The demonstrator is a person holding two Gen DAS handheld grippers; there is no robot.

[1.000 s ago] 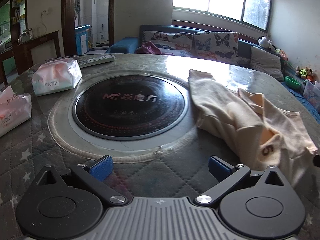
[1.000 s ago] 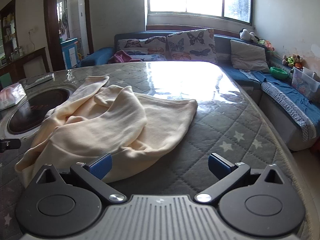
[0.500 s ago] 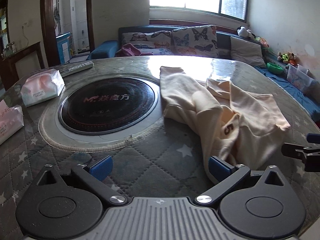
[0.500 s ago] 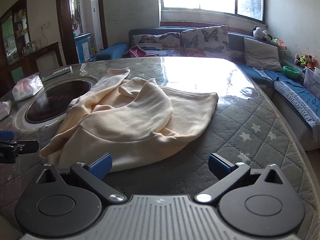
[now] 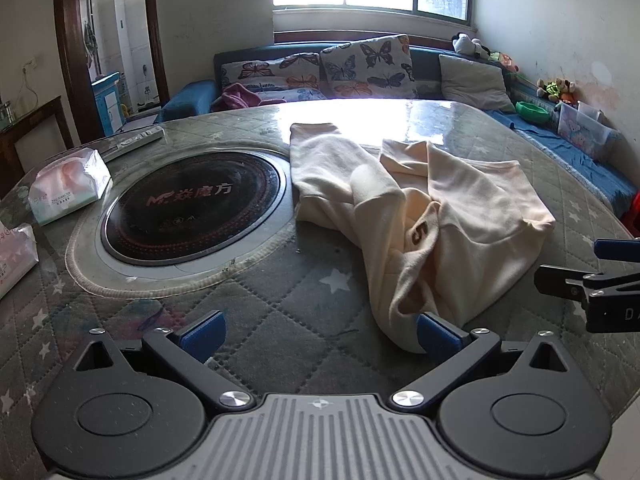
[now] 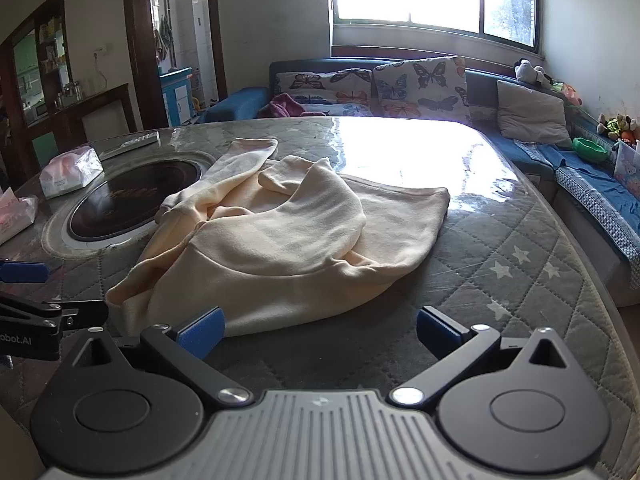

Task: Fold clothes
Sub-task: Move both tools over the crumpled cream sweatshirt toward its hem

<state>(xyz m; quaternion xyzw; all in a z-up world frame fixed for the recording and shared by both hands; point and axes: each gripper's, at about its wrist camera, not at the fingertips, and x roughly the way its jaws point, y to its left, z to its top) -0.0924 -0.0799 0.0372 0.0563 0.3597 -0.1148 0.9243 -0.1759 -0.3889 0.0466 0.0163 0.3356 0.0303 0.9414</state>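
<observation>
Cream sweatshirt heaped, unfolded, toward the near edge of the quilted counter, beside the round inset hob; left tool and right tool both spread wide, empty, low at the near hem. Best to pinch the hem corners at one cloth layer only and draw flat before creasing. Far sleeve and underlying layers buried in folds, print only partly legible.

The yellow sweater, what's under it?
The cream-yellow sweater lies crumpled on the quilted star-patterned table cover. Whether anything else hides beneath its folds cannot be seen.
</observation>
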